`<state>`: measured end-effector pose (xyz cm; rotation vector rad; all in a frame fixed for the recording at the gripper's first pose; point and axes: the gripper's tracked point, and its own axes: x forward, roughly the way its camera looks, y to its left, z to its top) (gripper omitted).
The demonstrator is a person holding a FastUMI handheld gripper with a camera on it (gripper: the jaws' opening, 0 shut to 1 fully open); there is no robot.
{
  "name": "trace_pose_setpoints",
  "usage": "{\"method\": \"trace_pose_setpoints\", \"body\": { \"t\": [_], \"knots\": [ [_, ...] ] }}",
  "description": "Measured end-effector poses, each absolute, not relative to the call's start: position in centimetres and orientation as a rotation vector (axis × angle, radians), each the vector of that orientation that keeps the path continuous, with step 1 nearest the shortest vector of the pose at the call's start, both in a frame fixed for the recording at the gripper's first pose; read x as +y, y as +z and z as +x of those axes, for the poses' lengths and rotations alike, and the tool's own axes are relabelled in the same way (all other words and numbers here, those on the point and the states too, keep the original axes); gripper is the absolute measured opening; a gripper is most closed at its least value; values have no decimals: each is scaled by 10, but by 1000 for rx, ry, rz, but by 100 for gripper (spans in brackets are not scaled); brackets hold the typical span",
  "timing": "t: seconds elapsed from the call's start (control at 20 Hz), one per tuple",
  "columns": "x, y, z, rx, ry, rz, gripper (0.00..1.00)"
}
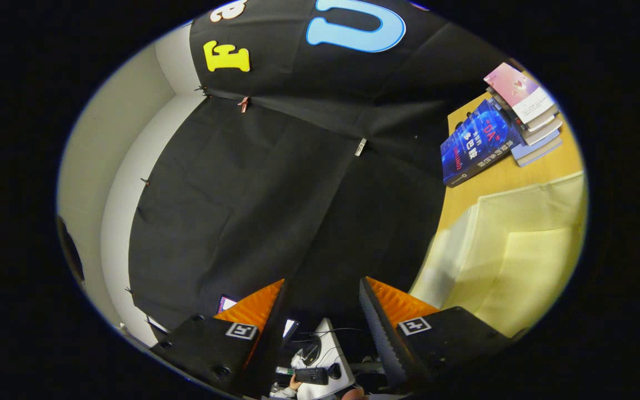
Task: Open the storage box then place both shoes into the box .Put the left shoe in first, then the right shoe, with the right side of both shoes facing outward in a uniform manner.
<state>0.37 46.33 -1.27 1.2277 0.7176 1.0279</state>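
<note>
Storage box [520, 261]: pale yellow, lower right of the frame, resting on a wooden surface [498, 180]; lid or wall face turned toward the camera, whether shut or ajar not clear. Shoes: not located.

Step in hand, by judgement: the opening of the box, not yet begun; no contact with it.

Next move calls for: swinging the fingers rightward and down to the box, finding the lid edge, lifting it.

Gripper [323, 289]: lower centre of the frame, fingers spread wide, nothing between them, touching nothing; aimed at the black cloth wall [253, 194], box off to their right.

Beyond the box, upper right: stack of books [525, 119] on the same surface, a blue-covered book [475, 141] leaning against it.

Below the fingers, bottom centre: a person's hand [296, 383] at a keyboard [311, 376] on a white desk.
</note>
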Motion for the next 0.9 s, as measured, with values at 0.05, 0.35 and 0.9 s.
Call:
{"method": "trace_pose_setpoints", "body": {
  "t": [0.05, 0.35, 0.9],
  "knots": [
    [457, -14, 4, 714, 1014, 1226, 81],
    [392, -34, 2, 655, 890, 1111, 85],
    [217, -163, -42, 780, 436, 514, 96]
  ]
}}
